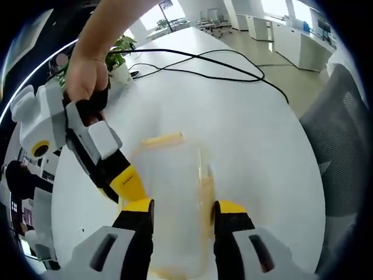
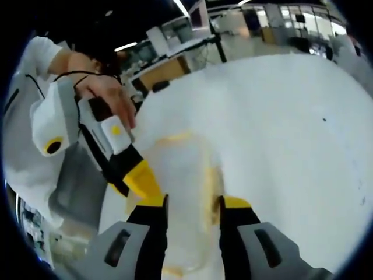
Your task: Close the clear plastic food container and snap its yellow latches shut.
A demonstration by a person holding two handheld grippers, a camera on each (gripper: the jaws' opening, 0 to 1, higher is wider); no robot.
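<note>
The clear plastic container [image 1: 175, 192] lies on the white table [image 1: 245, 134], with a yellow latch [image 1: 163, 140] along its far edge and another [image 1: 205, 186] down its right side. My left gripper [image 1: 183, 207] has one jaw on each side of it, pressed against it. In the same view my right gripper [image 1: 125, 184], held by a hand [image 1: 87, 76], touches the container's left side. In the right gripper view, my right gripper [image 2: 193, 203] clamps the container [image 2: 180, 175] beside a yellow latch [image 2: 211, 192]. My left gripper [image 2: 143, 178] meets its left edge.
Black cables [image 1: 204, 64] run across the far part of the table, near a potted plant [image 1: 119, 49]. A grey chair [image 1: 344, 128] stands off the right edge. A person's white sleeve [image 2: 29, 146] is on the left. Open white tabletop [image 2: 280, 128] lies to the right.
</note>
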